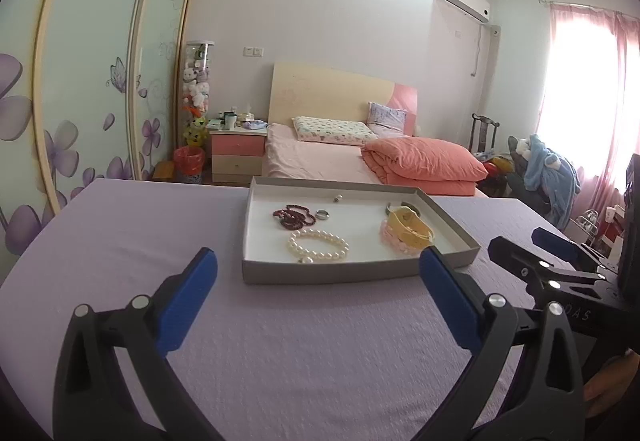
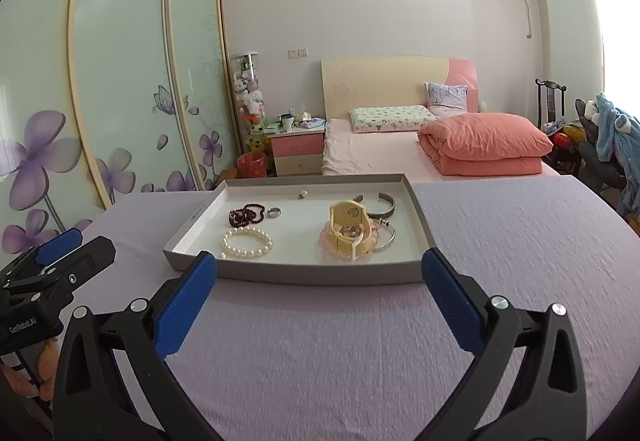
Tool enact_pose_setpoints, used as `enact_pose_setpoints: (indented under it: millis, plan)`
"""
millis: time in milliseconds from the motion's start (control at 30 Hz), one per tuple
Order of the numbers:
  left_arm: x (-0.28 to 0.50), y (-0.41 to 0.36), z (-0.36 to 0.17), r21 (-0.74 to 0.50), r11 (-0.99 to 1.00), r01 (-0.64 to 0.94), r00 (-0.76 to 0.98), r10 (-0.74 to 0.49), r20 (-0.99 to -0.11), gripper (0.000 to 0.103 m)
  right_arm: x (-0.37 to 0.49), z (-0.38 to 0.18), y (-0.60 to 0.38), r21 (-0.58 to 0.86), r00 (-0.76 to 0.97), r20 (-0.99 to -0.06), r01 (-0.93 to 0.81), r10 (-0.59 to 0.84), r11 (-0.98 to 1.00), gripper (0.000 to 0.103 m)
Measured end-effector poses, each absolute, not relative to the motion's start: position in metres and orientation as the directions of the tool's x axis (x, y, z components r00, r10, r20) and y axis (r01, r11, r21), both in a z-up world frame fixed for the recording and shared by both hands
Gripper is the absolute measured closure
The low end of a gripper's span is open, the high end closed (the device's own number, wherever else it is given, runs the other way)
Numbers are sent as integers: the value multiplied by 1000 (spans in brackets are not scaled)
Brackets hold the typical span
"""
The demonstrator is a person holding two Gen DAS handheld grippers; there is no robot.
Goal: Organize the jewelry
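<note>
— Where is the jewelry?

— In a shallow grey cardboard tray with a white floor [image 2: 418, 217], lying on the lilac textured tablecloth [image 2: 500, 241]. Inside: a white pearl bracelet [image 2: 247, 243] near the front, a dark red beaded bracelet [image 2: 247, 214] behind it, and a small silver ring [image 2: 274, 212] just beside the beads.

— And on the right side?

— A pale yellow watch strap [image 2: 347, 229] rests on a pink beaded bracelet [image 1: 394, 241], with a silver open cuff bangle [image 2: 380, 203] behind. A tiny stud [image 2: 302, 194] sits near the back wall.

— The grippers?

— The left gripper [image 1: 318, 277] and right gripper [image 2: 319, 275] hover short of the tray, jaws spread wide, holding nothing.
</note>
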State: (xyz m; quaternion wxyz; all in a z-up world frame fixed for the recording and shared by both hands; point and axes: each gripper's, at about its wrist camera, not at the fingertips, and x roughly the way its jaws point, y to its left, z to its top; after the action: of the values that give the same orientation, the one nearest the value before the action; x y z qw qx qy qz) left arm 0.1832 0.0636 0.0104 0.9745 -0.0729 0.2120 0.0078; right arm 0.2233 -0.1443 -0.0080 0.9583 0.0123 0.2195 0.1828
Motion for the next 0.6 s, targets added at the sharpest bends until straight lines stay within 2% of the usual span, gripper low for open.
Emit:
enact_pose_setpoints:
  millis: [600]
  plan:
    - [178,60,-2,-163,986,-22,911,-47,-411,2,211,-18,-147,87,835,-426,-346,349,934,1]
